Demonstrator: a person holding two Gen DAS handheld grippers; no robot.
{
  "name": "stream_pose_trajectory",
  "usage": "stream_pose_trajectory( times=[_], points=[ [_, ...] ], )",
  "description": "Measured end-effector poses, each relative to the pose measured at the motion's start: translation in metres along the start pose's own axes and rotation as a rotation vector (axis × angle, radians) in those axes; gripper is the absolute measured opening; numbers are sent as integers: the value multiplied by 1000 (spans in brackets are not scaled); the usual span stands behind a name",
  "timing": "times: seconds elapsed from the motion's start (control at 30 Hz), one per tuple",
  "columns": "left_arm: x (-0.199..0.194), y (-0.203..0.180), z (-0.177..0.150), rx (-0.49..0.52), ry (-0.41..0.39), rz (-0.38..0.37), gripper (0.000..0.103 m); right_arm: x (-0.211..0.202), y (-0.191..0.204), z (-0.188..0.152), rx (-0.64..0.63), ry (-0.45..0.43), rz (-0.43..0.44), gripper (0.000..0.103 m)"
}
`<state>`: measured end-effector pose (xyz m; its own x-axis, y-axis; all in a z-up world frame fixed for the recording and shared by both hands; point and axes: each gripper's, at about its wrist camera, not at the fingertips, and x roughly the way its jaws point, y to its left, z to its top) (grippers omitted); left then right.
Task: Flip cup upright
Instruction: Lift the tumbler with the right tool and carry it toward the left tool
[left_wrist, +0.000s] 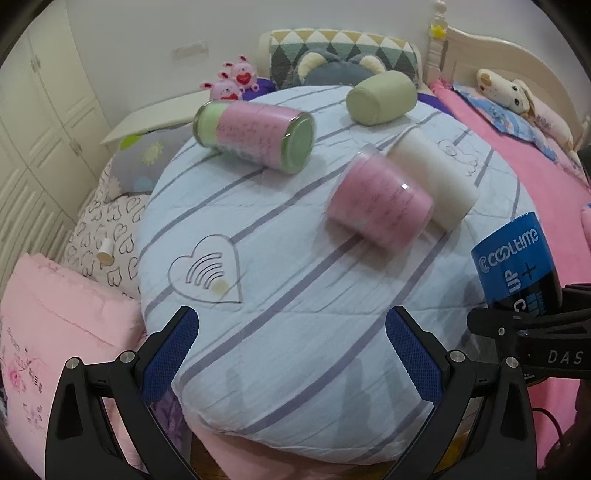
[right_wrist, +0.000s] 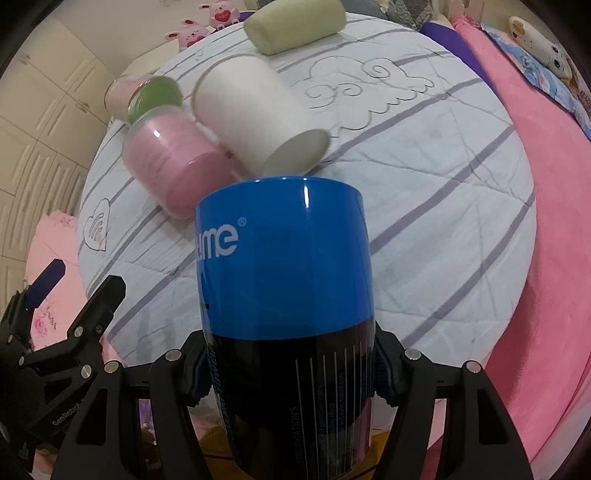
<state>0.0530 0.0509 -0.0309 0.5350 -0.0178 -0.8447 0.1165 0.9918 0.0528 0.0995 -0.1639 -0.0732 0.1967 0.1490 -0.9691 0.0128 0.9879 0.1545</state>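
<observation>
A blue and black cup (right_wrist: 284, 280) with white lettering is held between my right gripper's (right_wrist: 288, 373) jaws, above the near edge of a striped light-blue cushion (right_wrist: 424, 177). The cup also shows at the right edge of the left wrist view (left_wrist: 517, 258). My left gripper (left_wrist: 291, 350) is open and empty over the cushion's near edge (left_wrist: 277, 332). On the cushion lie a pink cup (left_wrist: 380, 199), a white cup (left_wrist: 432, 173), a pink and green cup (left_wrist: 255, 133) and a pale green cup (left_wrist: 380, 96), all on their sides.
The cushion sits on a bed with a pink blanket (left_wrist: 517, 147) on the right and pink and heart-print pillows (left_wrist: 55, 325) on the left. Plush toys (left_wrist: 232, 79) and a patterned pillow (left_wrist: 343, 48) line the back. A white wardrobe (left_wrist: 29, 147) stands left.
</observation>
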Motion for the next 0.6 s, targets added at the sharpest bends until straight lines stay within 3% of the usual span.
stream_pose_trajectory(
  times=[0.23, 0.33, 0.6],
  points=[
    [12, 15, -7, -19, 9, -2, 102, 20, 38, -16, -31, -15, -102, 69],
    [14, 18, -8, -25, 20, -5, 102, 15, 47, -19, -27, -31, -91, 78],
    [15, 16, -11, -31, 31, -12, 102, -3, 70, -17, -43, -71, -128, 78]
  ],
)
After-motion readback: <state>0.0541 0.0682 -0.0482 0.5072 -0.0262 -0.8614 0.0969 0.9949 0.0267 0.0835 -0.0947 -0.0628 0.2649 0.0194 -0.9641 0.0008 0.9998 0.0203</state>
